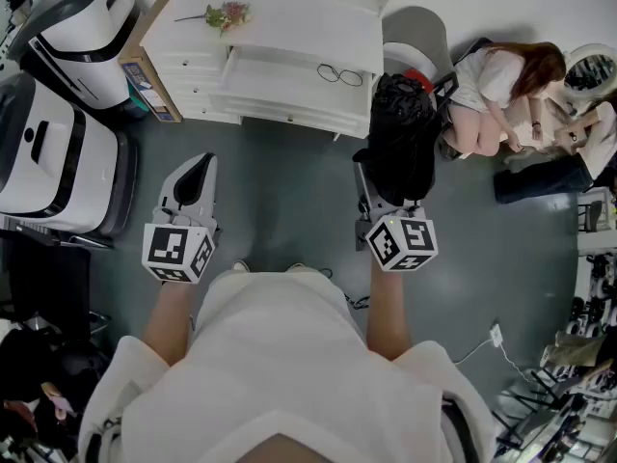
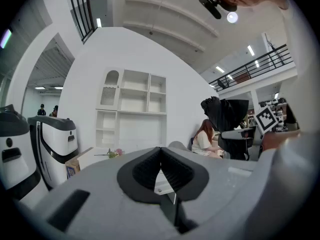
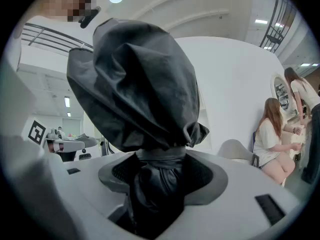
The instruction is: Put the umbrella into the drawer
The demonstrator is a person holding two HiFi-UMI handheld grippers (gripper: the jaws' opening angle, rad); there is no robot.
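Observation:
A black folded umbrella (image 1: 400, 133) stands up out of my right gripper (image 1: 381, 201), which is shut on its strapped neck (image 3: 161, 156); the bunched canopy (image 3: 137, 84) fills much of the right gripper view. My left gripper (image 1: 201, 174) is held level beside it, its pads meeting with nothing between them (image 2: 160, 153). Ahead stands a white cabinet (image 1: 289, 8) with a drawer (image 1: 280, 90) pulled out, and a pair of glasses (image 1: 339, 75) lies in it. The cabinet (image 2: 131, 119) also shows straight ahead in the left gripper view.
Two white machines (image 1: 53, 152) (image 1: 87, 17) and a cardboard box (image 1: 147, 70) stand at the left. Pink flowers (image 1: 228, 13) lie on the cabinet top. At the right, a grey chair (image 1: 416, 29) and a person (image 1: 501, 90) sitting on the floor.

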